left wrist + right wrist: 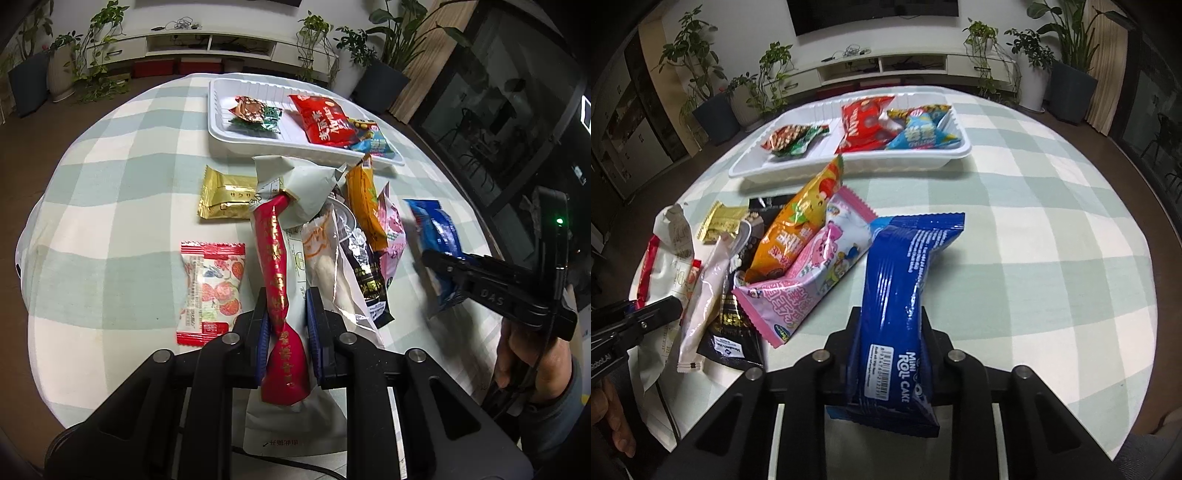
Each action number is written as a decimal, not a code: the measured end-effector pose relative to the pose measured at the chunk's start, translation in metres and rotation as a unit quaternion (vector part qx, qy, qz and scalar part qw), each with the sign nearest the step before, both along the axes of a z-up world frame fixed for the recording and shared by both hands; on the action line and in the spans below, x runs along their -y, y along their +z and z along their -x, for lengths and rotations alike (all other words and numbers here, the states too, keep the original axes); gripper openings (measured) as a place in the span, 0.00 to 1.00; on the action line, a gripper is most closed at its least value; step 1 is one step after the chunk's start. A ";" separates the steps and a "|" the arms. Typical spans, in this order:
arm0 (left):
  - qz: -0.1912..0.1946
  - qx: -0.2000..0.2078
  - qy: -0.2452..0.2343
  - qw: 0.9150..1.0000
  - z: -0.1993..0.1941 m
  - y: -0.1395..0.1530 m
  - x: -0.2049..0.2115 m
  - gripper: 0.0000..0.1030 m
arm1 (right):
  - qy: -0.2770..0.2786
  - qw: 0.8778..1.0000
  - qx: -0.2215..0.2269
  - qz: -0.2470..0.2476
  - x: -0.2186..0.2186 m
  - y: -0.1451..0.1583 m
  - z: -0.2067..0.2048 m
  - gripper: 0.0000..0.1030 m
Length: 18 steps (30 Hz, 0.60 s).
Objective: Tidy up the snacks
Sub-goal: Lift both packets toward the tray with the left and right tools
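Gripping a long red packet [280, 280] with gold lettering, the left tool [285, 295] has its blue pads closed on the wrapper's narrow middle, the packet running from between the fingers out over the pile of snacks. The right tool [891, 325] is clamped on a blue roll cake packet [905, 291], its fingers pressing both sides of the wrapper; the packet's far end points toward the white tray [849, 162]. Both are over a round surface [1052, 240] covered in a pale green and white checked cloth. The tray sits at the far side of the surface and holds a red bag [862, 125], a light blue packet [923, 136] just beside it and a small green and brown packet [794, 140] apart at the other end. Between the tray and the tools lies a loose heap: an orange packet [798, 236] leaning on a pink packet [816, 273], a black packet [733, 325] under them, a pale cream packet [701, 306] and a white bag [306, 188]. A gold packet [225, 199] and a strawberry-printed packet [210, 291] lie flat on the cloth beside the heap, apart from one another. In the left wrist view a hand [524, 354] holds the right tool's handle.
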<state>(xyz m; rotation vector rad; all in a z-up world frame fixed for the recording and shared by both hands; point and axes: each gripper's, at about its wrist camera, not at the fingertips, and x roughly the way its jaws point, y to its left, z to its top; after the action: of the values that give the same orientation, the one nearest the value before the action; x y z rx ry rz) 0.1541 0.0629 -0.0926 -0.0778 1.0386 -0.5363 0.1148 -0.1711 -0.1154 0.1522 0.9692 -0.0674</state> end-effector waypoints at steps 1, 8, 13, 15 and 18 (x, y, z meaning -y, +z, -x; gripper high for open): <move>0.003 0.000 0.002 1.000 -0.001 0.002 -0.002 0.16 | -0.002 1.000 0.004 0.000 0.002 0.003 0.002 0.27; 0.025 0.016 0.015 0.999 -0.019 0.028 -0.016 0.16 | -0.024 0.999 0.046 -0.011 0.033 0.039 0.007 0.27; 0.031 0.040 0.011 0.999 -0.051 0.062 -0.014 0.16 | -0.032 0.995 0.091 -0.022 0.064 0.074 -0.007 0.27; 0.031 0.046 0.008 0.998 -0.070 0.073 -0.009 0.16 | -0.027 0.993 0.112 -0.022 0.070 0.092 -0.017 0.27; 0.031 0.052 0.001 0.998 -0.103 0.087 0.004 0.16 | 0.006 0.990 0.143 -0.018 0.066 0.118 -0.040 0.27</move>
<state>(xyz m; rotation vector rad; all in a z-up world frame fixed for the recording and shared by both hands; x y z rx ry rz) 0.2568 0.0588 -0.0054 -0.1055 0.9207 -0.5656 0.1548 -0.2372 0.0024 0.1844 0.6853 -0.0169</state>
